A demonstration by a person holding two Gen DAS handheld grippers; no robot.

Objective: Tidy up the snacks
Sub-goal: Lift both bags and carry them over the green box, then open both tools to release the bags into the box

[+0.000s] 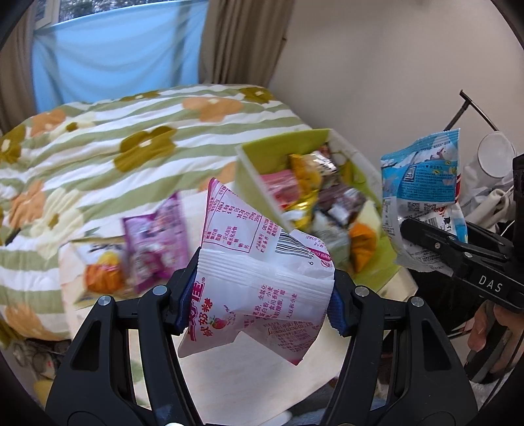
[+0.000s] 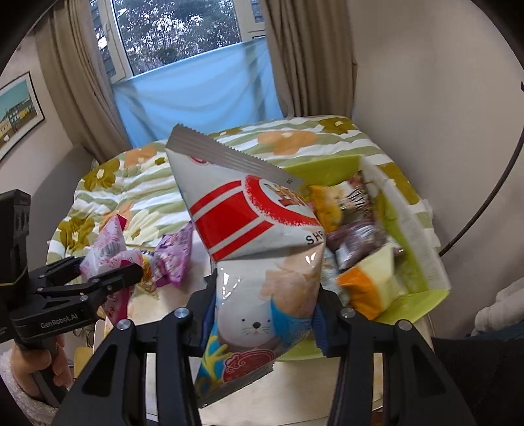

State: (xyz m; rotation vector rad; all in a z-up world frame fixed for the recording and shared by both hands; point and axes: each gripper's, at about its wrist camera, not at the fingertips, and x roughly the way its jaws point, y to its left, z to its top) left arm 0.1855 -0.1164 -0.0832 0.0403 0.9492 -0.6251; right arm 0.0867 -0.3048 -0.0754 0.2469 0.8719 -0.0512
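Snack packets, one clamped in each gripper, both lifted above the pale surface [image 1: 229, 370].

Nearest in the left wrist view: left gripper [image 1: 258, 301], fingers [image 1: 183, 295] pressed onto a white and pink packet [image 1: 258, 272] from both sides. Packet crumpled at the grip, long axis running up and away from the camera, tilted left, upper corner pointing toward the bed; printed back with barcode facing the camera.

Nearest in the right wrist view: right gripper [image 2: 262, 311], fingers [image 2: 319, 331] closed tightly on a white, red and blue packet [image 2: 255, 262] with a cartoon seal. Long axis near upright, leaning left; serrated top seal highest, pointing away toward the window [image 2: 177, 29], bottom seal hanging below the grip.

Same seal packet [image 1: 425, 193] seen side-on at the right of the left wrist view, standing upright in the black fingers.

Just beyond, on the surface: a purple packet [image 1: 157, 242] and an orange and yellow one [image 1: 101, 272], blurred, lying to the left. To the right, an open green box [image 2: 412, 291] crowded with mixed snacks, standing on the surface near the wall.

A hand [image 2: 36, 363] in a fleecy sleeve gripping the left handle at the left edge of the right wrist view.

Farther off: bed with green-striped floral quilt [image 1: 98, 157], then a blue cloth [image 2: 196, 95] across the lower window, beige curtains [image 2: 311, 55] either side, a framed picture [image 2: 16, 111] on the left wall.
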